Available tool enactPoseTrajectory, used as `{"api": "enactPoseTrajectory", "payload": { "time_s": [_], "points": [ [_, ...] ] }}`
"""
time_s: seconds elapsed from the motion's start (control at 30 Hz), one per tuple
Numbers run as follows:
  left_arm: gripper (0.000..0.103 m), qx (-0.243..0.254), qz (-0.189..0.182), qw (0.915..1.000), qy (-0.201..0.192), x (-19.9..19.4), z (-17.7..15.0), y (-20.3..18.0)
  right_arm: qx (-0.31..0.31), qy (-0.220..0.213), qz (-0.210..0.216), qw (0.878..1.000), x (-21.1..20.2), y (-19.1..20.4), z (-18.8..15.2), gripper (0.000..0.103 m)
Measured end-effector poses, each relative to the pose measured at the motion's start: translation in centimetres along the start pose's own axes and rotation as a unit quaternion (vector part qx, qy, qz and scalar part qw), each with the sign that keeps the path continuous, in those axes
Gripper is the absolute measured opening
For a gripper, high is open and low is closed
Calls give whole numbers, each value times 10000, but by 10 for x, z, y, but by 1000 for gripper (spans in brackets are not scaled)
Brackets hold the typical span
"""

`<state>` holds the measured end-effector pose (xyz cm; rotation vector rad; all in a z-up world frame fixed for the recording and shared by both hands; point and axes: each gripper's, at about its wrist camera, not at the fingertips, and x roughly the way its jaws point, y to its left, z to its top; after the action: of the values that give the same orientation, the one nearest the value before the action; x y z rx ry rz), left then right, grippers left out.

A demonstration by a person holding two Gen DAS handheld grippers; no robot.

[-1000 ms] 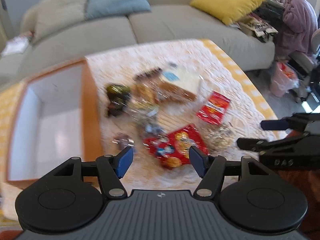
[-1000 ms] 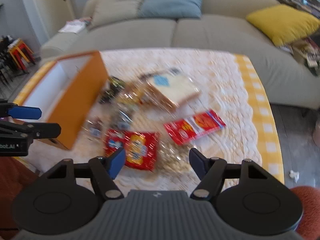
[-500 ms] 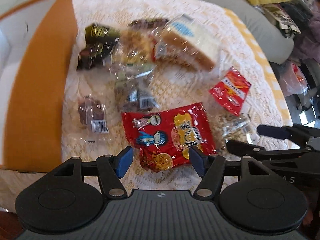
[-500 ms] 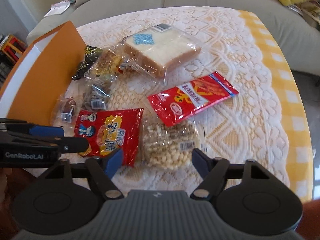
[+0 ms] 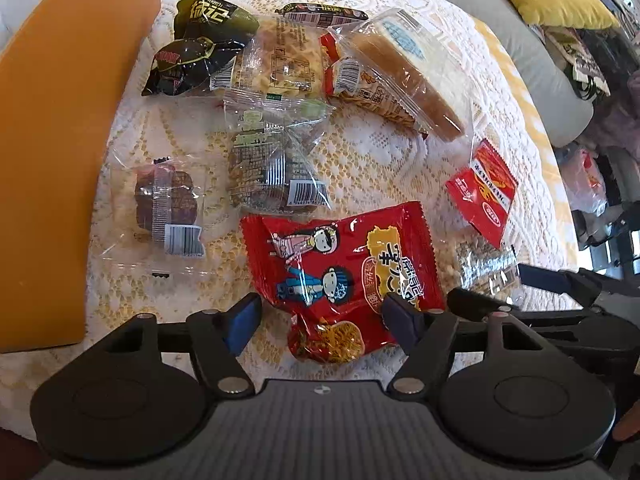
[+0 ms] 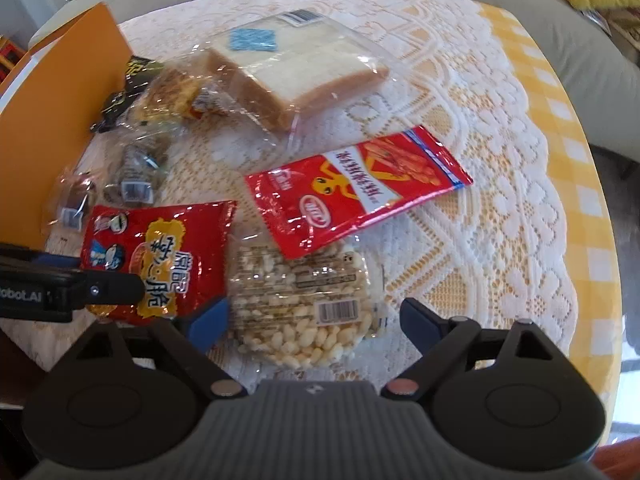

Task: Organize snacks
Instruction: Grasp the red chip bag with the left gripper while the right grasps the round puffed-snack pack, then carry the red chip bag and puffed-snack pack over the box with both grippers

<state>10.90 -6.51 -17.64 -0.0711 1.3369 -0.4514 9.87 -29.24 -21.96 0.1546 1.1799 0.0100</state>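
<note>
- Left gripper (image 5: 320,320): jaws spread wide, holding nothing. It's parked right at the near edge of the red noodle-snack bag (image 5: 344,272), one blue pad on each side of the bag's bottom corner, but not pinching it as far as I can tell.
- Right gripper (image 6: 314,318): same deal, wide open and empty, straddling the near end of the round puffed-rice cake pack (image 6: 300,300).
- Just past that, the long red snack-stick packet (image 6: 352,184) lies partly over the top of the rice cake, so a lift might drag it along.
- Further out in the pile: a wrapped bread slice (image 6: 296,76), a clear pack of dark biscuits (image 5: 272,160), a small wrapped brown cake (image 5: 166,204), two dark green/black pouches (image 5: 196,52), a yellowish crispy-noodle pack (image 5: 286,60) and a sausage stick (image 5: 320,14). All sitting loose on the lace tablecloth (image 6: 460,208).
- The orange box (image 5: 60,140) is on the left, right up against the pile. Can't see inside it from either view.
- Progress-wise, I'd say this is basically the start: every snack I can see is out on the table, nothing picked up. Looks like the whole lot needs to go into the box, likely starting with the two packs nearest the grippers.
</note>
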Motion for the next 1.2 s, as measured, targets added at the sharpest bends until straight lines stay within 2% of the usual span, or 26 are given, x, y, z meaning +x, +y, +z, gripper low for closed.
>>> {"api": "enactPoseTrajectory", "payload": {
  "time_s": [0.17,0.27,0.53,0.6,0.7,0.83,1.2],
  "points": [
    [85,38,-77,9998,-197,5,2,-5,-74,0,32,10000,4,3,-1,87],
    [79,99,-23,9996,-274,4,0,-9,-145,-69,7,9999,2,5,-1,81],
    [39,131,-43,9982,-586,-15,-2,-12,-46,-55,53,10000,-2,1,0,77],
    [30,89,-91,9978,-651,-23,-2,-11,-27,-29,66,10000,-3,2,-1,77],
    [24,76,-96,9969,-774,-35,-4,-14,27,7,175,9998,-6,2,-2,77],
    [22,166,49,9954,-942,-47,-6,-22,45,9,413,9991,-12,7,-5,76],
    [21,149,250,9889,-1457,-93,-17,-16,-295,-290,553,9976,-41,29,-14,76]
  ]
}}
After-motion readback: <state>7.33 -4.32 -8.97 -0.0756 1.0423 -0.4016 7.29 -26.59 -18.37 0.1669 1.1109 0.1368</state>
